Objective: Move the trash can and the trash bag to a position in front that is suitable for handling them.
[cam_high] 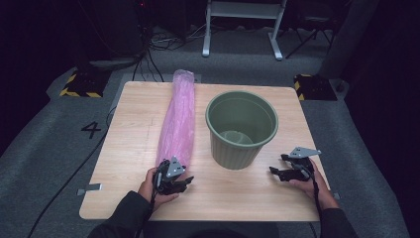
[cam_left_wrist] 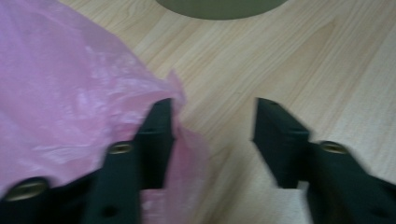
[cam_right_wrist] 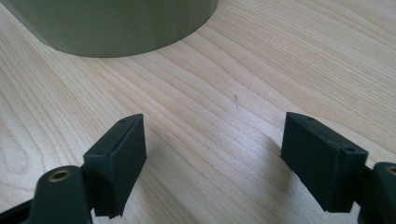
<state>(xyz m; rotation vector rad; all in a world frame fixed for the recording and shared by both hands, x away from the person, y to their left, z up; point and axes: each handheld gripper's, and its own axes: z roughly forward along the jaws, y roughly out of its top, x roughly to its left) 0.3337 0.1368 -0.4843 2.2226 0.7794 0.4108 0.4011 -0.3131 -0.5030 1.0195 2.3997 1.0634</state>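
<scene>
Left gripper [cam_left_wrist: 212,135] stood released, jaws parted, its left jaw against the near end of the pink plastic bag [cam_left_wrist: 70,102]; film judged light, limp, slippery, best pinched at that loose end.

My light wooden desk [cam_high: 133,193] stands on grey carpet [cam_high: 44,148] marked with a black 4 [cam_high: 91,129], black cables [cam_high: 153,47] trailing toward a white frame [cam_high: 242,22] in the dark room behind.

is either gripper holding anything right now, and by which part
Nothing is held. The left gripper is open beside the near end of the pink bag, with bare table between its jaws. The right gripper is open over bare wood.
</scene>
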